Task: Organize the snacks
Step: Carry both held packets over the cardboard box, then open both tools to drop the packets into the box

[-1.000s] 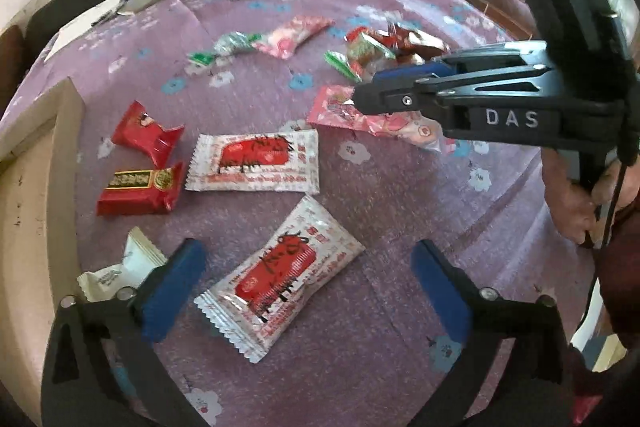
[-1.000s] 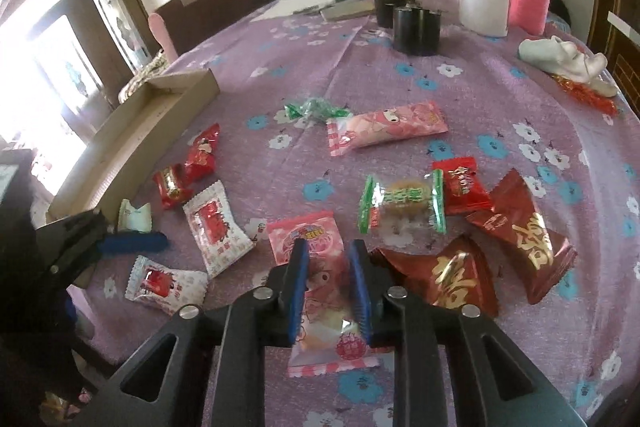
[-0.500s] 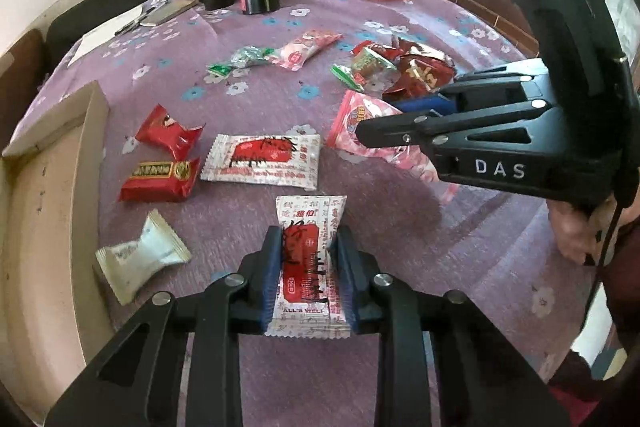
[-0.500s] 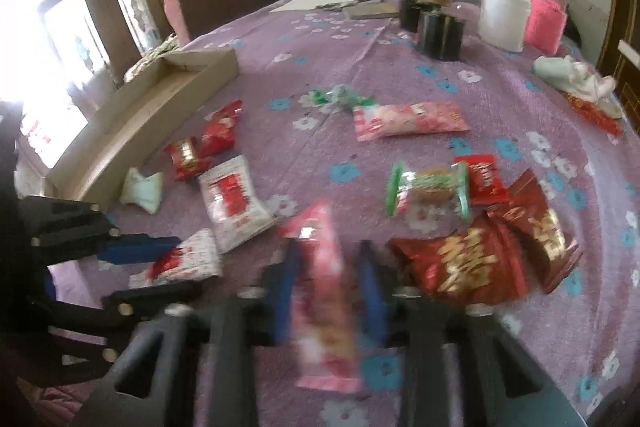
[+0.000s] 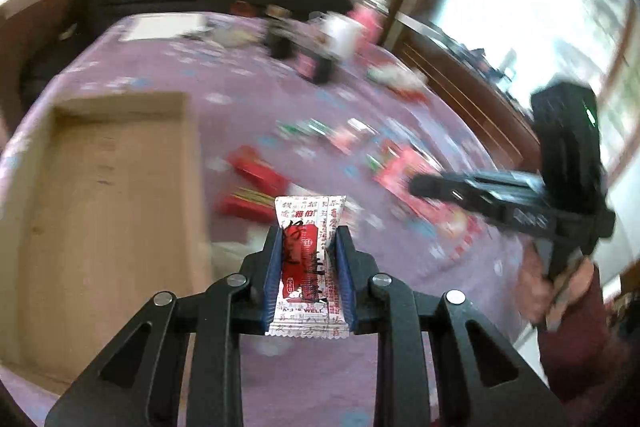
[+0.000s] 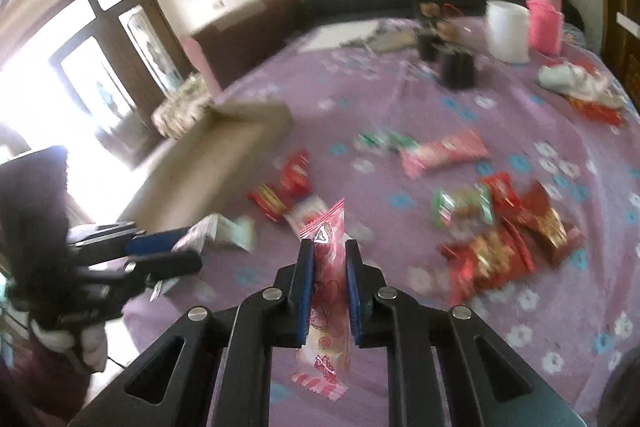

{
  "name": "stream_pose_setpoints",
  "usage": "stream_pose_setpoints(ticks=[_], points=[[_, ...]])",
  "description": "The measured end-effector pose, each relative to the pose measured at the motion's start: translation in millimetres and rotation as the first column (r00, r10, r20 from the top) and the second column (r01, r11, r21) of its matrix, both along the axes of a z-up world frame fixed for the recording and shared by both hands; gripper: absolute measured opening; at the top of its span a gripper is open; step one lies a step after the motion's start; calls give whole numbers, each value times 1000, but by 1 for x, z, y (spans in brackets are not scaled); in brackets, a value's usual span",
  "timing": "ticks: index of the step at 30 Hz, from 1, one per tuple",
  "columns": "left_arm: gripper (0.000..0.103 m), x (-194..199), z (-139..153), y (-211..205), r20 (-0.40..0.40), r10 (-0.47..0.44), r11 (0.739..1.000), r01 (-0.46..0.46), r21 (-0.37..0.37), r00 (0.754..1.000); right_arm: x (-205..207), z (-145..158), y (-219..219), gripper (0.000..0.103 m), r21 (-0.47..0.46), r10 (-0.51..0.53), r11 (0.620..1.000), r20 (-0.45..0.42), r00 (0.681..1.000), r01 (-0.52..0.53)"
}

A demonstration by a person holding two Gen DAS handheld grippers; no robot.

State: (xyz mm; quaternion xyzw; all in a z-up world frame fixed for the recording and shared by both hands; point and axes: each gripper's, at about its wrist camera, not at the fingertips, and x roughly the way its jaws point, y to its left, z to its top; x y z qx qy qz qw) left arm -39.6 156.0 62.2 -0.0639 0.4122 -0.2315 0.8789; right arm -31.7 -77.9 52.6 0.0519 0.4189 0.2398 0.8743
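Blurred red wrappers [image 5: 256, 175] — unreadable — beyond the white packet [image 5: 308, 263] in left jaws.

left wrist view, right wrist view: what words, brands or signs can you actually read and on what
"WELL": low on the white and red snack packet that the left gripper is shut on, left wrist view.
Chinese characters cover that packet; too small for me to quote reliably.
Pink snack packet in the right gripper: printed drawings and a small triangular mark, no legible words.
Gold characters on the red packets on the table: blurred.
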Motion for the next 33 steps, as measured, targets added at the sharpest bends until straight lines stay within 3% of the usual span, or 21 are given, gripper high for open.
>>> stream_pose_setpoints(ticks=[5, 10, 18, 20, 24, 26, 29, 31, 33], points=[[23, 54, 10, 64, -57, 169, 985, -170, -29, 984, 35, 20, 48, 15, 98, 37, 995, -26, 999, -35], [23, 104, -8, 102, -113, 276, 959, -280, -30, 955, 92, 20, 107, 14, 171, 44, 985, -81, 996, -29], [24, 158, -49, 116, -188, 325, 940, -339, -42, 927, 159, -18, 190, 14, 31, 32, 999, -125, 992, -29], [28, 165, -58, 119, -209, 333, 935, -351, -55, 920, 167, -27, 196, 17, 1, 31, 1000, -128, 991, -31], [37, 163, -60, 121, -234, 343, 930, -364, -50, 910, 168, -33, 204, 23, -72, 33, 997, -76, 997, -38], [37, 156, -54, 123, -219, 354, 927, -372, -47, 909, 162, -25, 197, 34, -68, 32, 997, -50, 998, -36], [37, 133, -38, 130, -188, 361, 922, -380, -79, 914, 144, -12, 175, 35, -46, 28, 999, -16, 999, -28], [37, 109, -24, 131, -147, 377, 920, -388, -57, 915, 131, -10, 156, 35, -72, 25, 997, -8, 1000, -26], [47, 81, -9, 129, -98, 378, 921, -384, -59, 921, 118, -15, 139, 35, -112, 21, 993, -8, 1000, -22]])
